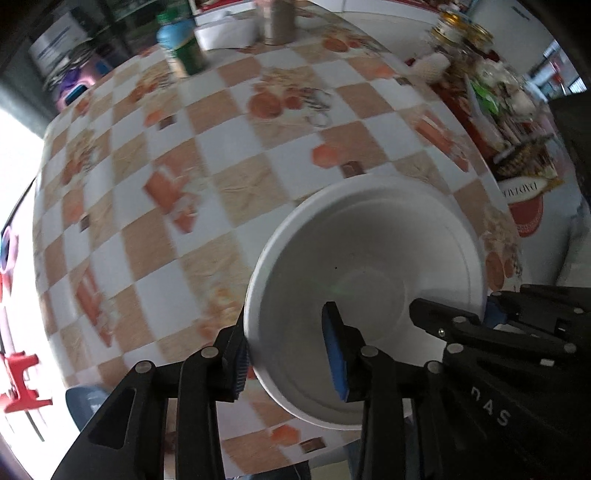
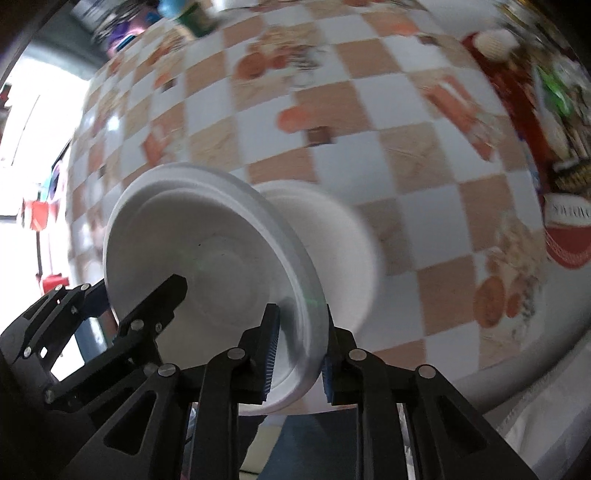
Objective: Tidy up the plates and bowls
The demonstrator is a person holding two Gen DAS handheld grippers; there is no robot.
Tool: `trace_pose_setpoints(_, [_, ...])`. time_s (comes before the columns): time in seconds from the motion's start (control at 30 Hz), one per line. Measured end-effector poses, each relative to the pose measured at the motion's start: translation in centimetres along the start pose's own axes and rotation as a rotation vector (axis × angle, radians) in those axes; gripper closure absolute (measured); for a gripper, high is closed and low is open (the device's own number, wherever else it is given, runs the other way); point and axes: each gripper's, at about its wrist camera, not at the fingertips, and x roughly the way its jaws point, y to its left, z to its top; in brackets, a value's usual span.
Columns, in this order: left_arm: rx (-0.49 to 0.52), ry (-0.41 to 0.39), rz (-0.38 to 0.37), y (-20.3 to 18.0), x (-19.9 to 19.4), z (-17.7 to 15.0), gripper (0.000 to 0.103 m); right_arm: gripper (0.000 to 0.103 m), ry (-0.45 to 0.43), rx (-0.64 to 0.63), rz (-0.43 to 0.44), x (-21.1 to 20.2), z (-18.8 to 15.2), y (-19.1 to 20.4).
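Observation:
A white foam bowl (image 1: 369, 258) is held over the checkered table, its hollow facing me. My left gripper (image 1: 288, 354) is shut on the bowl's left rim, one finger outside and one inside. My right gripper (image 1: 454, 314) shows at the bowl's right rim in the left wrist view. In the right wrist view my right gripper (image 2: 299, 354) is shut on the rim of the white bowl (image 2: 207, 240). A second white bowl (image 2: 332, 236) sits behind it, seemingly nested under it. My left gripper (image 2: 140, 295) shows at the left rim.
The table carries an orange and white checkered cloth (image 1: 184, 177). A blue-capped green bottle (image 1: 181, 44), a brown cup (image 1: 280, 18) and a white box (image 1: 225, 29) stand at the far edge. Jars and packets (image 1: 480, 74) crowd the right side.

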Motion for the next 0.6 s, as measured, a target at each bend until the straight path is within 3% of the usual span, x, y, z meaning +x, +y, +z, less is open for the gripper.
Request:
trace_pose_setpoints(0.4, [-0.024, 0.035, -0.016, -0.7, 2.7, 1.3, 0.060, 0.082, 0.000, 0.027, -0.016, 1.8, 1.2, -2.3])
trace_pose_setpoints(0.5, [-0.031, 0.030, 0.001, -0.4, 2.6, 1.2, 0.049, 0.081, 0.000, 0.021, -0.015, 1.9, 1.4, -2.5])
trace_pose_setpoints(0.6, [-0.047, 0.013, 0.013, 0.3, 2.2, 1.0, 0.030, 0.081, -0.005, 0.018, -0.012, 1.6, 1.5, -2.7])
